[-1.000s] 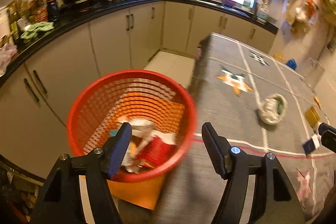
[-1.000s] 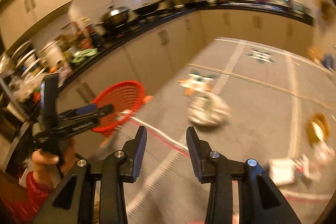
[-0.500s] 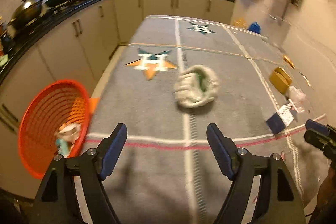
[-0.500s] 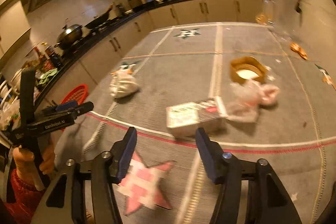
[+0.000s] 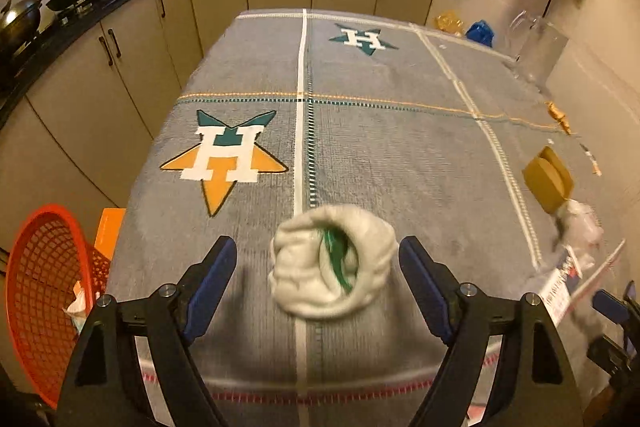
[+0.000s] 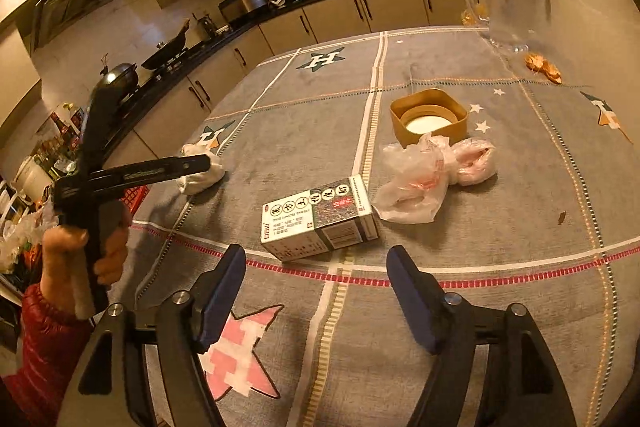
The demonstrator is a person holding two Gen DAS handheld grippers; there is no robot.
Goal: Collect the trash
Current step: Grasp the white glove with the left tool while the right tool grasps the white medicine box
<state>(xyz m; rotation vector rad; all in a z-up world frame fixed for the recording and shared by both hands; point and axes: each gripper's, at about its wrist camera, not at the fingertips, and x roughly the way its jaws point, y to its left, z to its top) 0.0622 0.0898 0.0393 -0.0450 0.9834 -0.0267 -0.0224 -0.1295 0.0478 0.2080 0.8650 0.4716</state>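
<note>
Trash is what we are after, and both views have swung away from the orange basket (image 5: 44,301) and onto the table (image 5: 400,147). A second ago the left wrist camera looked straight down into that basket, with wrappers lying in it; now the basket sits at the lower left edge of the view, off the table's side, and the left hand-held gripper (image 5: 318,275) is lined up on a crumpled white wad with a green scrap inside (image 5: 332,263). Its jaws are opening and the wad lies between them, yet we see no pad touching it.

The right hand-held gripper (image 6: 316,283) has changed in the same way. Its jaws were close together a second ago; now they are opening, with nothing between them but the grey cloth. Just beyond its fingers lies a printed carton (image 6: 320,223) on its side, and past that a clear plastic bag (image 6: 412,187) touching a pink bundle (image 6: 474,163), with a tan square container (image 6: 428,119) behind them.

We read this as a drop-off finished and a fresh round of pickups begun. The wad looks like the left side's next piece and the carton the right's. Several pieces remain on the table, so we judge the task to be well short of done.
</note>
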